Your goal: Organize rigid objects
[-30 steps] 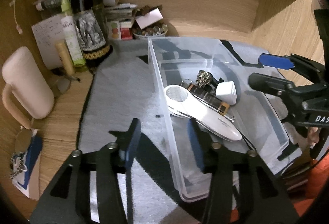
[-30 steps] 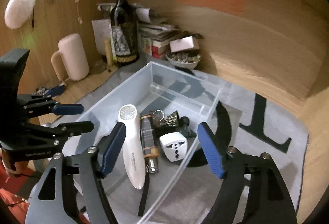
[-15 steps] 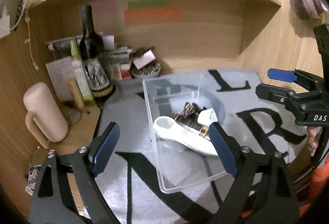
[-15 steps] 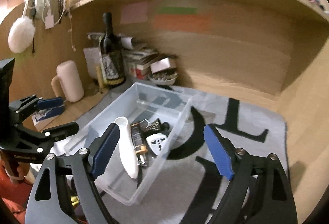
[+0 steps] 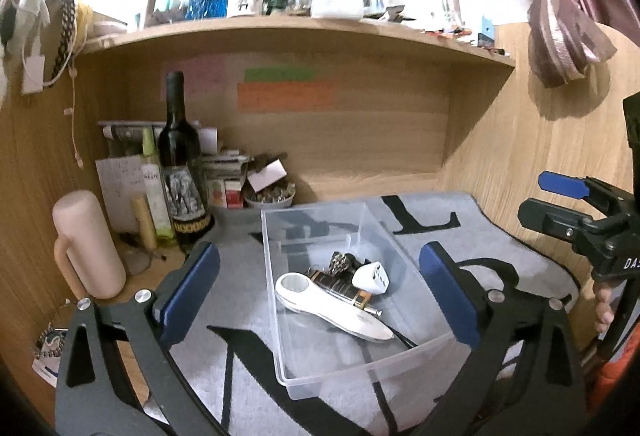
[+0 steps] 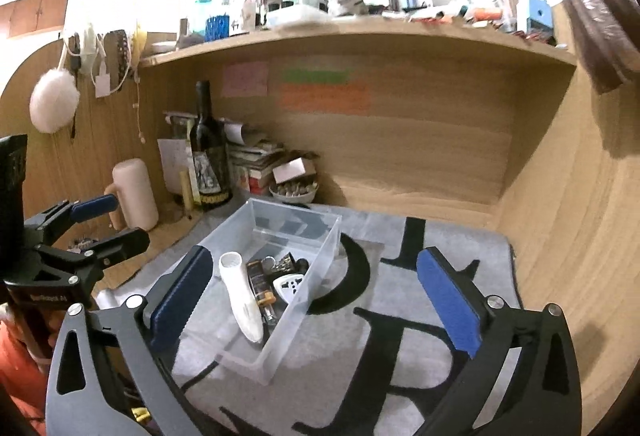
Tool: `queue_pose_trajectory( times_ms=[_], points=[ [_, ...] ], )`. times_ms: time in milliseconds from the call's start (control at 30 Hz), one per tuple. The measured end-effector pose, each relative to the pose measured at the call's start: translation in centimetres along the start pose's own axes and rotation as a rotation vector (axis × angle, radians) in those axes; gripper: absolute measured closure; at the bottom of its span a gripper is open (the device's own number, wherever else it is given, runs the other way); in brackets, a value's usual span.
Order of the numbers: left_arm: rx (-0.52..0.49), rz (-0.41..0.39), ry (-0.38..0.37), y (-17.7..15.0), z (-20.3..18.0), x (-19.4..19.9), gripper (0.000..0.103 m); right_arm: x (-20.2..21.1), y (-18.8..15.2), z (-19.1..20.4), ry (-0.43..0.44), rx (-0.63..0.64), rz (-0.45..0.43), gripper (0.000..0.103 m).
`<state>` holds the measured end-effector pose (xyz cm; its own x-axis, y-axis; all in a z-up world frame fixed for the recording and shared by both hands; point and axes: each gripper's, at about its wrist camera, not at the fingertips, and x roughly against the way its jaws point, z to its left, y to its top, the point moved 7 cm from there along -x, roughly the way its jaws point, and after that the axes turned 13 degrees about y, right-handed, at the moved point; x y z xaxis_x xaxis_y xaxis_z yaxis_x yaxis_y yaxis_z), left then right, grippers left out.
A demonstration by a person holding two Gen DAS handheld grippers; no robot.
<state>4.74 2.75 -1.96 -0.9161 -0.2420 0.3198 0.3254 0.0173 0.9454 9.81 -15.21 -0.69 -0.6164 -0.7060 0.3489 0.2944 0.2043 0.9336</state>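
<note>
Left wrist view shows the clear plastic bin [image 5: 320, 236] at 12 o'clock on the grey mat [image 5: 240, 300], holding a white handheld device [image 5: 332, 306], a white plug adapter [image 5: 372, 278] and a dark banded cylinder [image 5: 340, 286]. Left gripper [image 5: 316, 292] and right gripper [image 6: 316, 296] both hang spread wide and empty above it. Everything looks stiff and light; the bin's walls seem slick, so I'd grip its rim.
</note>
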Motion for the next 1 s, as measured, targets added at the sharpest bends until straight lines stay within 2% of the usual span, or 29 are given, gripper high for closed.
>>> queue_pose_trajectory(
  times_ms=[133,367,1000],
  points=[
    [0.004,-0.015,-0.012,-0.1,-0.5,0.4,0.001,0.8,-0.1,0.1,-0.026,0.004,-0.026,0.0],
    [-0.001,-0.018,-0.017,-0.3,-1.0,0.6,0.001,1.3,-0.5,0.1,-0.021,-0.019,-0.042,0.0],
    [0.019,-0.002,-0.043,-0.3,-1.1,0.2,0.001,0.5,-1.0,0.0,-0.026,-0.017,-0.015,0.0]
  ],
)
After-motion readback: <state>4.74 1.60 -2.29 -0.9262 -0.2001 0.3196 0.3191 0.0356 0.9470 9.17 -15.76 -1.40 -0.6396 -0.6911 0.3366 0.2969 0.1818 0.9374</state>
